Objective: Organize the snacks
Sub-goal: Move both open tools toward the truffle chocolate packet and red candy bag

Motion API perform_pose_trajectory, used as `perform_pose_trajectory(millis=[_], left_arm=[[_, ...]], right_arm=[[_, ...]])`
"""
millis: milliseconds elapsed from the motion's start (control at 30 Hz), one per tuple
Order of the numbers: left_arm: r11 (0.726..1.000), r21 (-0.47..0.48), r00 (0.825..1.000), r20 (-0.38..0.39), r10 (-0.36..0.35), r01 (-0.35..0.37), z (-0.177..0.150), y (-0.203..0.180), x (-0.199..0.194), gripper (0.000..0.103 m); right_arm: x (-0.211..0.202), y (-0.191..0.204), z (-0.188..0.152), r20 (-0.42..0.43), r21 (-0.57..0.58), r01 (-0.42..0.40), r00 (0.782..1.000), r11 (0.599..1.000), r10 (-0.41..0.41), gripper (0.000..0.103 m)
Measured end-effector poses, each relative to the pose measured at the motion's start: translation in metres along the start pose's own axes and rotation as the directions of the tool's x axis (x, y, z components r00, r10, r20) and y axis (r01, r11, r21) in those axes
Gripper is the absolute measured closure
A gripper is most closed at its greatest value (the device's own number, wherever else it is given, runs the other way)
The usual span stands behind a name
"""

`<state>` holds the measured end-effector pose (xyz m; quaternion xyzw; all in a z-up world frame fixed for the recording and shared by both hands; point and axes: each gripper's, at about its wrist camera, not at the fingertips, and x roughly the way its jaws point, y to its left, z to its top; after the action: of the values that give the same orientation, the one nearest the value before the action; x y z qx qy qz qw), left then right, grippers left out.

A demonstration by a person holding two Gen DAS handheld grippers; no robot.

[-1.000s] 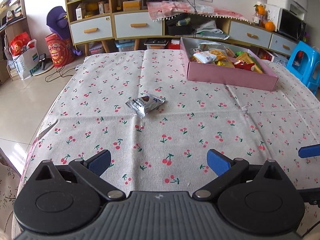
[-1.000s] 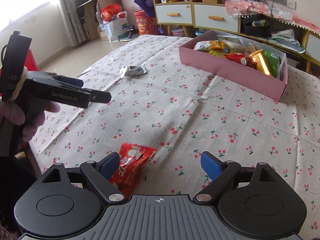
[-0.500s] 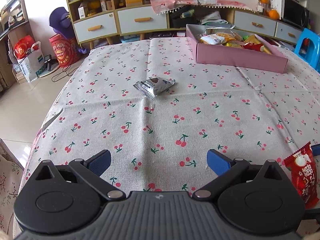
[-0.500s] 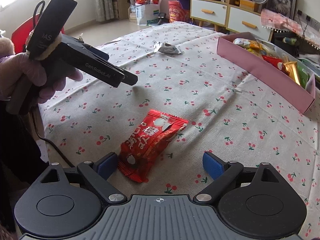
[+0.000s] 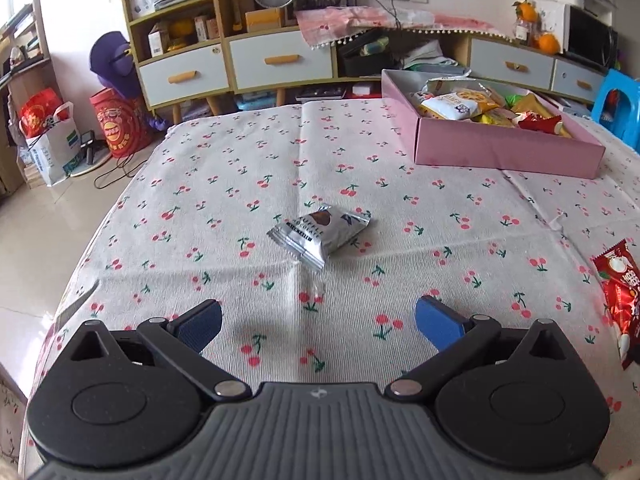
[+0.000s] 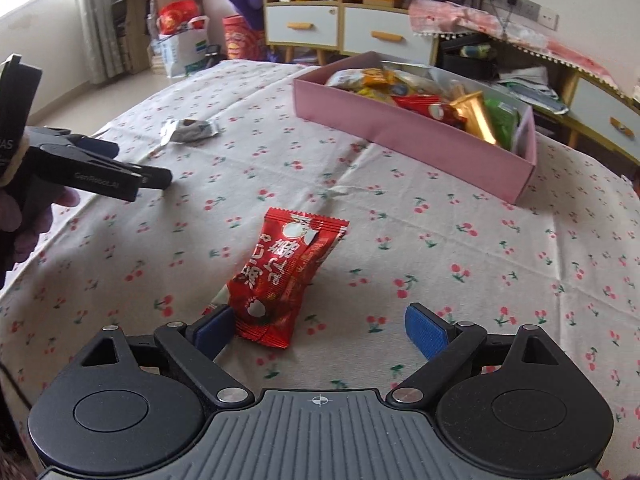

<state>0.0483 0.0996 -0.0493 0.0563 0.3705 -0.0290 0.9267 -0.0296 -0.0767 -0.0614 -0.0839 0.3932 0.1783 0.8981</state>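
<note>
Right tongs (image 6: 318,328) spread wide over the cherry-print desk (image 6: 460,248), and the red snack packet (image 6: 286,276) lies flat with its near end between the blue pads. The left pad (image 6: 212,330) sits right against the packet's corner, maybe touching, while the other pad stands well clear, so nothing is clamped. Over to the left tongs (image 5: 318,322): blue pads far apart too, bare cloth between them, gripping nothing. The silver snack packet (image 5: 318,236) rests on the desk just ahead of them, untouched. Far side of the desk, the pink box (image 5: 504,152) is piled with snacks. In the right view, a person's hand (image 6: 24,224) holds the left tongs beside the desk edge.
</note>
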Motion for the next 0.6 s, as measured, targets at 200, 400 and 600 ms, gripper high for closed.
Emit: perform_pose_trajectory(millis=[200,400,600], left_arm=[[0.999,-0.004,0.999,-0.008,-0.049,0.049,0.011,0.013,0.014,0.000],[0.998,0.058,0.999,0.013,-0.030,0.029,0.019,0.008,0.017,0.000],[0.995,0.079,0.998,0.006,-0.057,0.056,0.025,0.003,0.017,0.018]], right_arm=[[0.000,-0.012,0.003,-0.005,0.065,-0.034,0.999,0.997,0.035,0.010],[-0.001,0.000,0.010,-0.003,0.078,-0.128,0.992,0.989,0.129,0.009],[0.007,0.007,0.015,-0.016,0.086,-0.125,0.992,0.988,0.127,0.009]])
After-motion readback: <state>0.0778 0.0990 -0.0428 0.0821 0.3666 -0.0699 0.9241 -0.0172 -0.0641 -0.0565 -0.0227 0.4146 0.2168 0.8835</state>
